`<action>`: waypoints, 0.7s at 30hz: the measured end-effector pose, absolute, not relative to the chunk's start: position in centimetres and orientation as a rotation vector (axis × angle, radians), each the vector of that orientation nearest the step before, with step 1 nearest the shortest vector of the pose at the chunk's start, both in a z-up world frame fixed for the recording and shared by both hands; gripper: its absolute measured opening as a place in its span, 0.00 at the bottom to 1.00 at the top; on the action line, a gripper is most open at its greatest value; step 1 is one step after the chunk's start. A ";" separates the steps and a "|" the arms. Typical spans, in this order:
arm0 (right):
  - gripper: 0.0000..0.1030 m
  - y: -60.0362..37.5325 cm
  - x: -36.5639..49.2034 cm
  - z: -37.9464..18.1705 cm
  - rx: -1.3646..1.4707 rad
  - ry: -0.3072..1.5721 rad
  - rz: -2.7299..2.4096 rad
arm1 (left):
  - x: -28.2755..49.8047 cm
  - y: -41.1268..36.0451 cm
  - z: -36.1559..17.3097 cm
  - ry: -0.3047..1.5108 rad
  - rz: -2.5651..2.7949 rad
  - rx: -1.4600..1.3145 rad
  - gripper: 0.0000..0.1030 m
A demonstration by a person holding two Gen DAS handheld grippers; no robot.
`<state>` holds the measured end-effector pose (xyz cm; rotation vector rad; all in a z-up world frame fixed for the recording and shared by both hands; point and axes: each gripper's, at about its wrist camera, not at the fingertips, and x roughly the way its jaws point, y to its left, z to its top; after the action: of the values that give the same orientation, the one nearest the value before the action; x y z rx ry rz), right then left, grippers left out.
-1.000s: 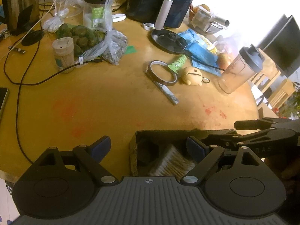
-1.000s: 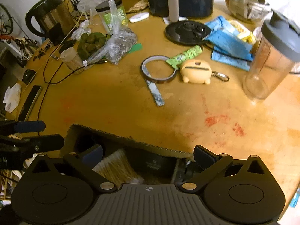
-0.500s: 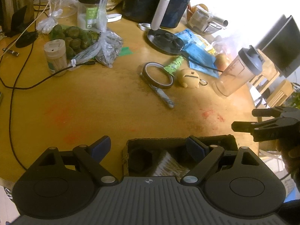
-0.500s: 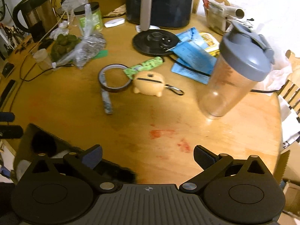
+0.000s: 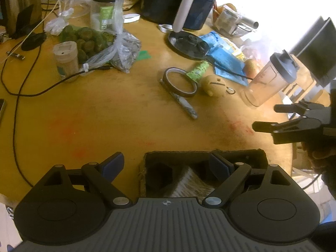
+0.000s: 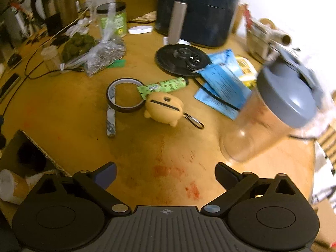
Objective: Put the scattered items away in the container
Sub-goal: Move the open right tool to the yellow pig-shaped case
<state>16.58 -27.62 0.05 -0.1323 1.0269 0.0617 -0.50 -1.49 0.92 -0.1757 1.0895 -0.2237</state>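
Observation:
A cardboard box (image 5: 201, 154) sits at the near table edge, holding a bundle of pale sticks (image 5: 191, 183); its corner shows in the right wrist view (image 6: 31, 141). My left gripper (image 5: 166, 164) hovers open over the box's left end, nothing between its fingers. My right gripper (image 6: 166, 173) is open and empty above bare wood, to the right of the box; it appears in the left wrist view (image 5: 271, 116). Further out lie a tape ring (image 6: 125, 95), a grey-patterned stick (image 6: 111, 118), a green roll (image 6: 166, 85) and a yellow pig-shaped case (image 6: 164, 109) with a carabiner.
A clear shaker bottle (image 6: 271, 113) with a grey lid stands close on the right. Behind are blue packets (image 6: 224, 84), a black kettle base (image 6: 182, 59), an air fryer (image 6: 199, 6), a bag of green fruit (image 5: 90, 40), a jar (image 5: 105, 12), a kettle (image 6: 58, 6) and a black cable (image 5: 16, 96).
My right gripper has swung from over the box out to the right and forward, toward the shaker bottle. The left gripper stays above the box, having drawn back slightly.

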 end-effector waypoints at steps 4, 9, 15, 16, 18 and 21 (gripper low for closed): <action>0.94 -27.0 17.9 -0.8 -0.200 1.004 0.107 | -0.9 -0.9 1.1 1.088 -0.194 -0.187 0.86; 0.93 -26.7 19.8 -2.1 -0.269 0.978 0.127 | -1.4 -0.3 1.1 1.089 -0.151 -0.207 0.86; 0.90 -26.2 21.9 -3.6 -0.387 0.938 0.111 | -2.1 0.5 1.1 1.088 -0.100 -0.233 0.86; 0.89 -26.1 22.2 -4.0 -0.410 0.934 0.111 | -2.2 0.7 1.1 1.087 -0.095 -0.236 0.86; 0.86 -25.9 23.0 -4.8 -0.456 0.937 0.113 | -2.3 0.9 1.1 1.086 -0.080 -0.244 0.86; 0.85 -25.7 24.3 -6.0 -0.506 0.950 0.131 | -2.6 1.1 1.2 1.080 -0.063 -0.253 0.86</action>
<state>24.34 -25.73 -6.01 -0.5063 0.9503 0.1307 -2.60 1.13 1.19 -0.2528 1.0801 -0.0634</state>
